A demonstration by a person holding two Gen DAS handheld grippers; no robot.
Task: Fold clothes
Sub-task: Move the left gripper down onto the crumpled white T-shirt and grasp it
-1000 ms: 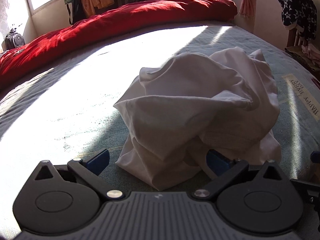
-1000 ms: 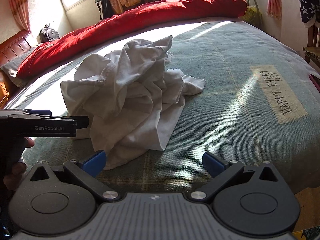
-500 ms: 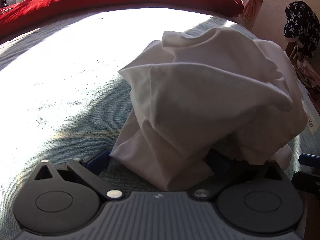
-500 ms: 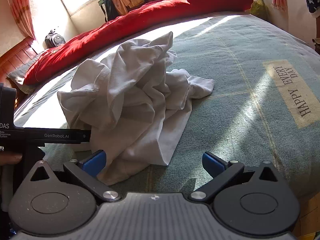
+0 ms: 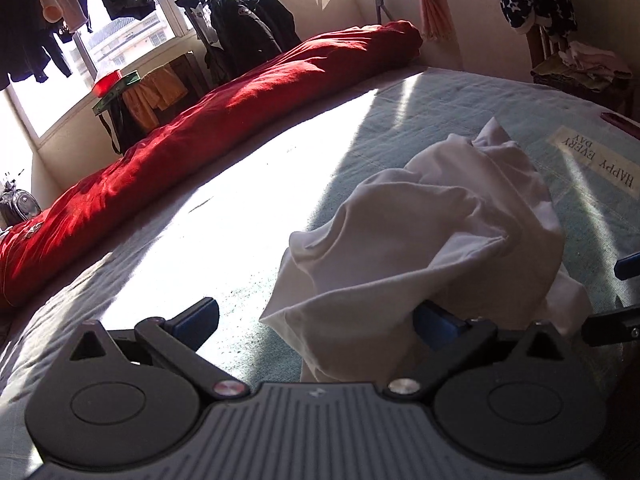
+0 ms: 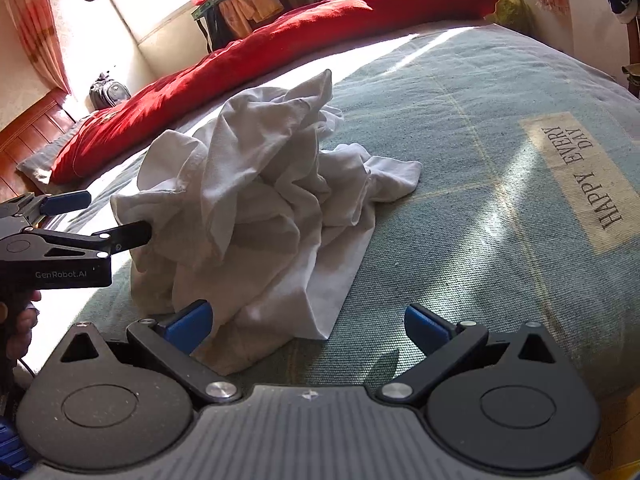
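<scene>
A crumpled white garment (image 5: 420, 256) (image 6: 260, 208) lies heaped on the teal bedspread (image 6: 460, 208). My left gripper (image 5: 316, 320) is open at the heap's left side. A fold of cloth drapes over its right finger, and the left finger (image 5: 196, 316) is over bare bedspread. In the right wrist view the left gripper (image 6: 104, 218) comes in from the left, one finger touching the cloth edge. My right gripper (image 6: 306, 326) is open at the near edge of the heap; the garment's lower hem lies between its fingers, against the left pad (image 6: 188, 324).
A rolled red duvet (image 5: 224, 120) runs along the far side of the bed. A "HAPPY EVERY DAY" label (image 6: 580, 176) is on the bedspread to the right. Clothes hang at the window (image 5: 120, 20). A chair piled with clothes (image 5: 580, 68) stands at the far right.
The left wrist view has tilted up and drawn back, so the heap now sits to its right. The right gripper has moved closer to the garment's near hem. Both stayed open.
</scene>
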